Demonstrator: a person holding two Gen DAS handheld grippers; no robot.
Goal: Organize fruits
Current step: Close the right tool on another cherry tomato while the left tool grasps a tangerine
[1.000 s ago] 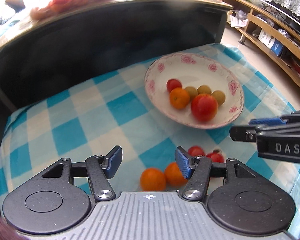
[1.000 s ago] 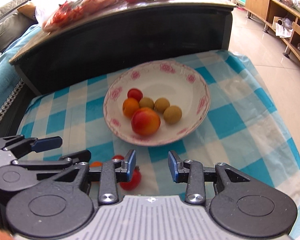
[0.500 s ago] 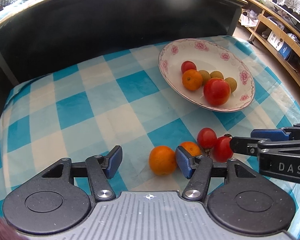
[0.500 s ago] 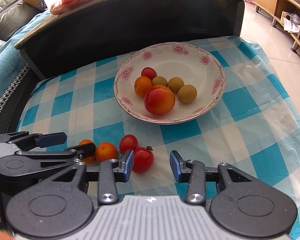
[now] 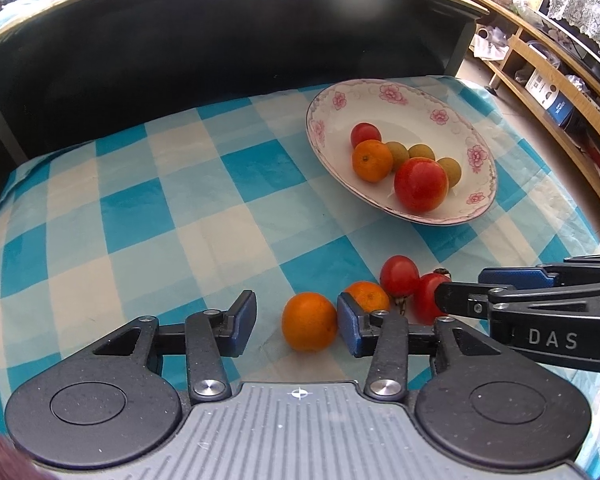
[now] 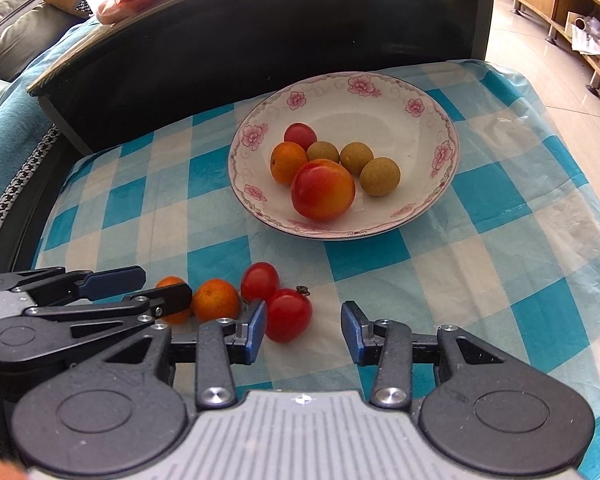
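A floral white plate (image 5: pixel 384 92) (image 6: pixel 432 120) holds a large red-orange fruit (image 5: pixel 421 185) (image 6: pixel 323 189), a small orange, a cherry tomato and three green-brown fruits. On the checked cloth lie two small oranges (image 5: pixel 309 321) (image 5: pixel 367 295) (image 6: pixel 215 299) and two cherry tomatoes (image 5: pixel 399 275) (image 6: pixel 288 314) (image 6: pixel 259 281). My left gripper (image 5: pixel 297 329) is open, and the nearer orange sits between its fingers. In the right wrist view my right gripper (image 6: pixel 303 332) is open too, with the nearer tomato just inside its left pad.
A blue-and-white checked cloth (image 5: pixel 140 216) (image 6: pixel 500 264) covers the low surface. Behind it stands a dark table (image 5: pixel 220 32) (image 6: pixel 260 28) with bagged fruit on top. Wooden shelving (image 5: pixel 556 92) runs along the right. Each gripper shows at the edge of the other's view.
Both grippers have pulled back and lowered toward the loose fruit. The near orange now lies between the left fingers, and a tomato sits by the right gripper's left pad.
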